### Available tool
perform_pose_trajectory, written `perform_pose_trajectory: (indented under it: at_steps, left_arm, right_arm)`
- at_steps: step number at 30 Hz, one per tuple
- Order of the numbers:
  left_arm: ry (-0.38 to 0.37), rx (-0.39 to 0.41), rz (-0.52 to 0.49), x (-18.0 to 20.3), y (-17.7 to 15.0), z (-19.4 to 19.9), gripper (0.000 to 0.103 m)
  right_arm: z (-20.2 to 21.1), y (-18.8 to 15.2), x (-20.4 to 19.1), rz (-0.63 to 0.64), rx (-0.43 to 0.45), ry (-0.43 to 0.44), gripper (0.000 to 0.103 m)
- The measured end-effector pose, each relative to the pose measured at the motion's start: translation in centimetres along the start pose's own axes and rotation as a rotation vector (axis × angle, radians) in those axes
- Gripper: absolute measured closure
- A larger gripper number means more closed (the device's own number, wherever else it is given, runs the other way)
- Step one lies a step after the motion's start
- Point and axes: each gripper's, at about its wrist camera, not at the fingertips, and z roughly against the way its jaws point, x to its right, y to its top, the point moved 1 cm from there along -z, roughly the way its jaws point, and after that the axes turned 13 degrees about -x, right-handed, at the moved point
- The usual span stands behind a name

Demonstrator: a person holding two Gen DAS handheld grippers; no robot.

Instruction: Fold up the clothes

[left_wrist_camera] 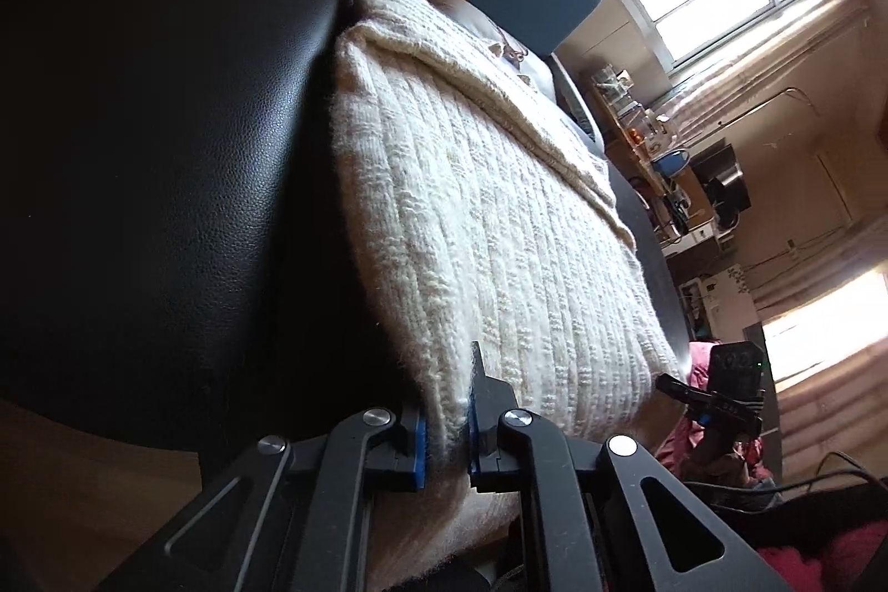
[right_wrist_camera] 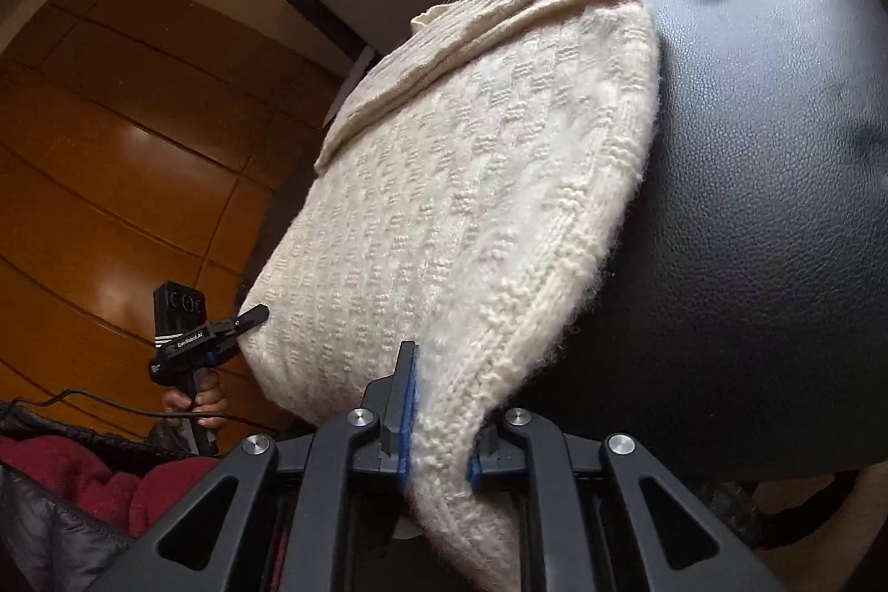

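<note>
The cream knit sweater point(left_wrist_camera: 488, 214) lies lengthwise ahead on the black leather seat point(left_wrist_camera: 166, 159), its near hem pinched by both the left claw point(left_wrist_camera: 447, 431) and right claw point(right_wrist_camera: 438, 431).

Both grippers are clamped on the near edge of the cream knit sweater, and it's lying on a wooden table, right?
Not quite. Both the left gripper and right gripper are clamped on the cream knit sweater, but it lies on a black leather cushion, not a wooden table. The right wrist view shows this.
</note>
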Motion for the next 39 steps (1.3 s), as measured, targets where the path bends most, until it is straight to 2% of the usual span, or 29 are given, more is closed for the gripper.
perform_pose_trajectory:
  at_steps: [5, 10, 15, 17, 20, 22, 25, 26, 27, 30, 34, 39]
  left_arm:
    - [-0.125, 0.014, -0.076, 1.2, 0.1, 1.8, 0.093]
    - [-0.219, 0.057, -0.049, 1.5, 3.2, 2.1, 0.093]
    - [-0.318, 0.172, -0.014, 1.9, 9.4, 3.0, 0.093]
    - [-0.356, 0.222, -0.004, 2.2, 12.4, 3.2, 0.093]
    - [-0.354, 0.268, 0.026, 2.5, 17.8, 2.7, 0.093]
    - [-0.33, 0.278, 0.073, 2.0, 21.5, 1.7, 0.093]
    - [-0.22, 0.227, 0.206, -0.8, 26.1, -2.0, 0.093]
    - [-0.184, 0.186, 0.249, -1.9, 27.3, -3.7, 0.093]
    - [-0.162, 0.152, 0.266, -2.6, 27.4, -4.7, 0.093]
    - [-0.132, 0.115, 0.252, -3.1, 25.9, -5.4, 0.094]
    - [-0.092, 0.065, 0.234, -3.6, 23.8, -6.4, 0.094]
    - [-0.083, 0.005, 0.248, -2.6, 17.4, -5.1, 0.094]
  right_arm:
    - [0.8, 0.7, -0.1, -0.019, 0.034, 0.114, 0.087]
    - [0.5, 4.3, 0.2, -0.036, 0.041, 0.166, 0.087]
    - [0.5, 9.8, -1.1, -0.02, 0.109, 0.22, 0.087]
    - [0.9, 12.9, -1.3, 0.001, 0.13, 0.208, 0.087]
    - [1.5, 18.1, -0.7, 0.02, 0.172, 0.159, 0.087]
    - [1.5, 21.3, 0.6, -0.011, 0.203, 0.115, 0.087]
    - [0.0, 25.0, 5.2, -0.159, 0.196, 0.026, 0.087]
    - [-0.7, 25.7, 6.8, -0.207, 0.178, -0.003, 0.087]
    - [-1.4, 26.0, 8.2, -0.236, 0.162, -0.003, 0.094]
    - [-1.8, 25.8, 9.2, -0.214, 0.185, 0.036, 0.095]
    - [-1.4, 23.5, 9.3, -0.197, 0.175, 0.059, 0.095]
    - [-0.4, 20.4, 8.6, -0.186, 0.138, 0.04, 0.095]
